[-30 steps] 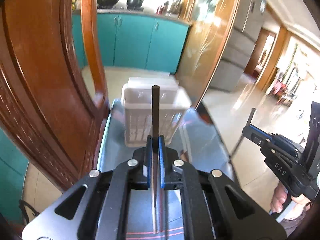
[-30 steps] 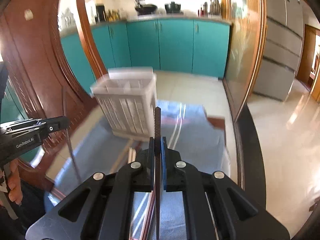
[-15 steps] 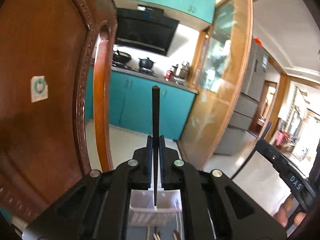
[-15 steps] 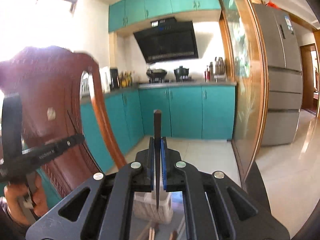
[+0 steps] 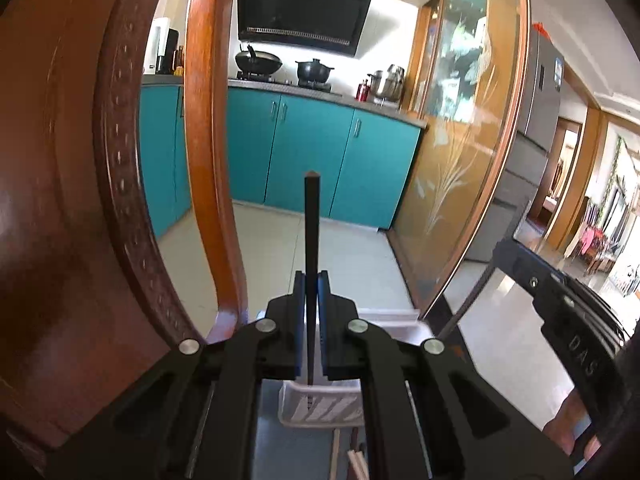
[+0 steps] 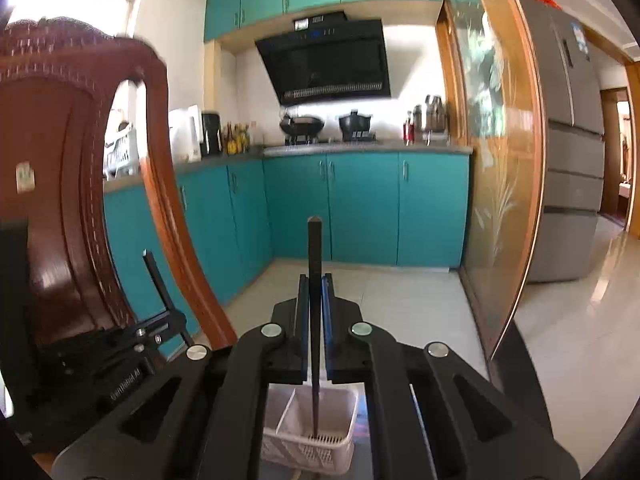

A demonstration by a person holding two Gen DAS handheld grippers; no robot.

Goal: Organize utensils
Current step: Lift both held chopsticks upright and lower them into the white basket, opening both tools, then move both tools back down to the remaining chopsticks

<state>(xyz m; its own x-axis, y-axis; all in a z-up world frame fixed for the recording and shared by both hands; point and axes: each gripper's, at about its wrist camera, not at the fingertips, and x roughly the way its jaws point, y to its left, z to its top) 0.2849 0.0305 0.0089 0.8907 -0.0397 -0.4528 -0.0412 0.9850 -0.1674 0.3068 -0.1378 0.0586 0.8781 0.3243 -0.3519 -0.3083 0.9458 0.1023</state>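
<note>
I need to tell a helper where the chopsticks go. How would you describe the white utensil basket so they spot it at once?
Start at the teal kitchen cabinets, then look down to the near surface under the right gripper. There sits the white basket, an open box with slotted sides and a divider inside. It is the only white container on that surface, and the dark chopstick points into it.

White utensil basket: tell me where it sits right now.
The white utensil basket sits low and centre in both wrist views, below each claw, on the table just ahead of the loose chopsticks, with the wooden chair to its left.
</note>
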